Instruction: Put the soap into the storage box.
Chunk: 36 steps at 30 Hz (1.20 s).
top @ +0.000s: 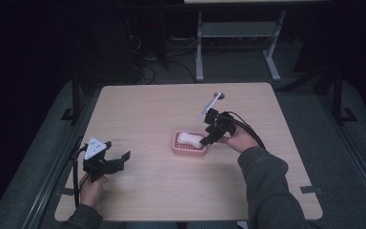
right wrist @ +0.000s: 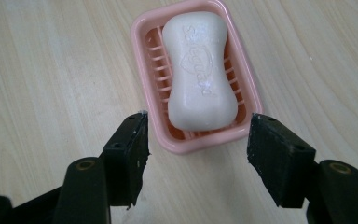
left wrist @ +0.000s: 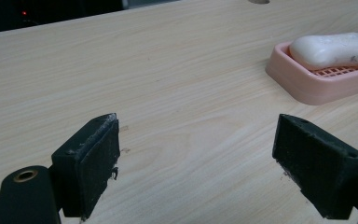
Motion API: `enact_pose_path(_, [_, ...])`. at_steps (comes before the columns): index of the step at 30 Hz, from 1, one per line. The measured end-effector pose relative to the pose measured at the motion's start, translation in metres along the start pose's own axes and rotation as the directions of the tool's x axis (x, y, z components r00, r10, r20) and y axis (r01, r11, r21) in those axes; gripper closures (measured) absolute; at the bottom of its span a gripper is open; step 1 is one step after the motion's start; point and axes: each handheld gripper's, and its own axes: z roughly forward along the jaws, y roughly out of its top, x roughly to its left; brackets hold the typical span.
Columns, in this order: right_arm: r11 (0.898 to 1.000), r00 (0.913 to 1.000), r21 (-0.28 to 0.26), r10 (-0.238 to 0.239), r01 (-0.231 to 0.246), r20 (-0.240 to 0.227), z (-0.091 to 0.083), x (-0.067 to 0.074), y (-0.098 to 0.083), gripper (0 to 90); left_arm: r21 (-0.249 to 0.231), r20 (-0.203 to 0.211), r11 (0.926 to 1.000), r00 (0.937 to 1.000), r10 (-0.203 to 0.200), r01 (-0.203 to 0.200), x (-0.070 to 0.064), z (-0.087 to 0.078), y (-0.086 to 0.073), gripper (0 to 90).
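One waisted, embossed white soap bar is seen in one slatted pink plastic dish mid-desk. Two grippers: right gripper jaws part-open, left gripper jaws wide, nothing held.

My left gripper is matte black, with a grey three-cornered plate at its eleven o'clock and a dark cable trailing behind. Its pads are blocky, scuffed pale along the edges, with a brass-ringed hole at seven o'clock. My right gripper is black too, cables looping off it. My sleeves look grey-green, though the light is dim.
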Motion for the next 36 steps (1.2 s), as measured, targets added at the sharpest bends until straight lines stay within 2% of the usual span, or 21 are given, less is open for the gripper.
enact_pose_path(10, [1.0,0.9997,-0.023,0.021,-0.021,0.011,-0.012,0.002,-0.017,37.1,0.003,-0.002,1.0,1.0,0.004,-0.004,-0.001,0.0,0.0,14.1])
enact_pose_path(17, [0.999,0.9994,-0.009,0.032,-0.032,0.011,-0.014,0.004,-0.025,35.8,0.003,-0.007,1.0,0.9999,0.009,-0.009,-0.001,0.001,0.0,14.1])
enact_pose_path(24, [0.999,0.9994,-0.022,0.035,-0.034,0.009,-0.016,0.007,-0.034,35.9,0.003,-0.004,0.9999,0.9999,0.013,-0.013,-0.002,0.001,0.0,14.1])
enact_pose_path(29, [0.998,0.9984,-0.017,0.054,-0.054,0.012,-0.017,0.006,-0.042,34.7,0.009,-0.007,0.9998,0.9999,0.015,-0.015,-0.002,0.001,0.0,14.1])
enact_pose_path(36, [0.997,0.9975,-0.039,0.07,-0.069,0.013,-0.02,0.008,-0.054,34.9,0.009,-0.007,0.9998,0.9999,0.015,-0.015,-0.003,0.001,0.0,14.0])
